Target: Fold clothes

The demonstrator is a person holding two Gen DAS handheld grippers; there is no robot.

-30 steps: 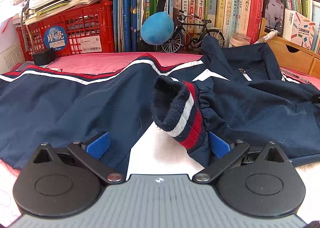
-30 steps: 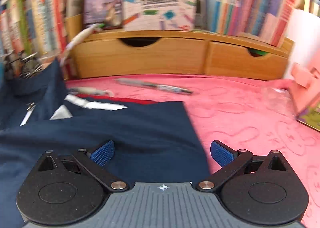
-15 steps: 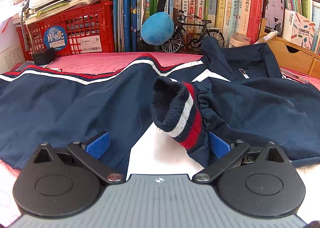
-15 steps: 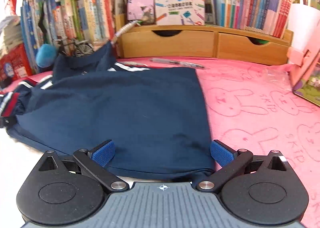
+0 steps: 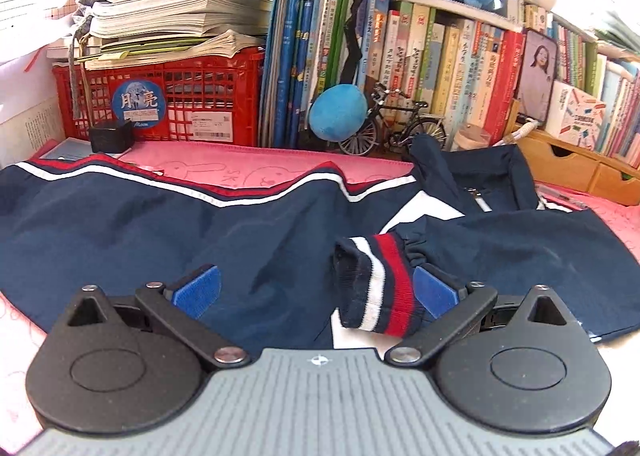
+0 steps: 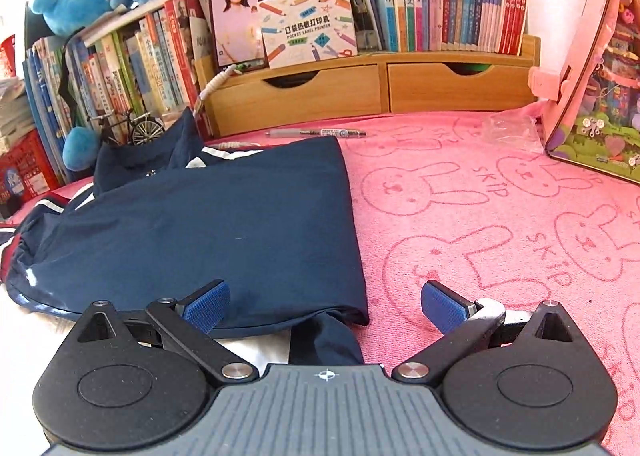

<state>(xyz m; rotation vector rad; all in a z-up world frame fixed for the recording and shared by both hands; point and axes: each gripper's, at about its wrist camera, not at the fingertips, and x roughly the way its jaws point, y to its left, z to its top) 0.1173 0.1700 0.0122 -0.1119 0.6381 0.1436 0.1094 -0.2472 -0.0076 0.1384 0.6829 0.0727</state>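
A navy track jacket (image 5: 132, 232) with red and white stripes lies spread on the pink bunny-print cloth (image 6: 500, 216). Its right side is folded over the body (image 6: 220, 232). The striped sleeve cuff (image 5: 378, 288) lies just inside the right finger of my left gripper (image 5: 316, 290), which stands open above the jacket. My right gripper (image 6: 326, 302) is open too, low over the jacket's near right corner (image 6: 348, 312), one finger over the fabric and one over the pink cloth.
A red crate (image 5: 168, 104) with stacked papers, rows of books (image 5: 440, 68), a blue plush ball (image 5: 338, 112) and a model bicycle (image 5: 394, 124) line the back. Wooden drawers (image 6: 360, 92), a pen (image 6: 316, 133) and a pink toy box (image 6: 596, 96) stand at the right.
Both grippers have pulled back and up from the jacket. The cuff has dropped from upright to lying flat. The right view widened from the drawers to the whole folded side.
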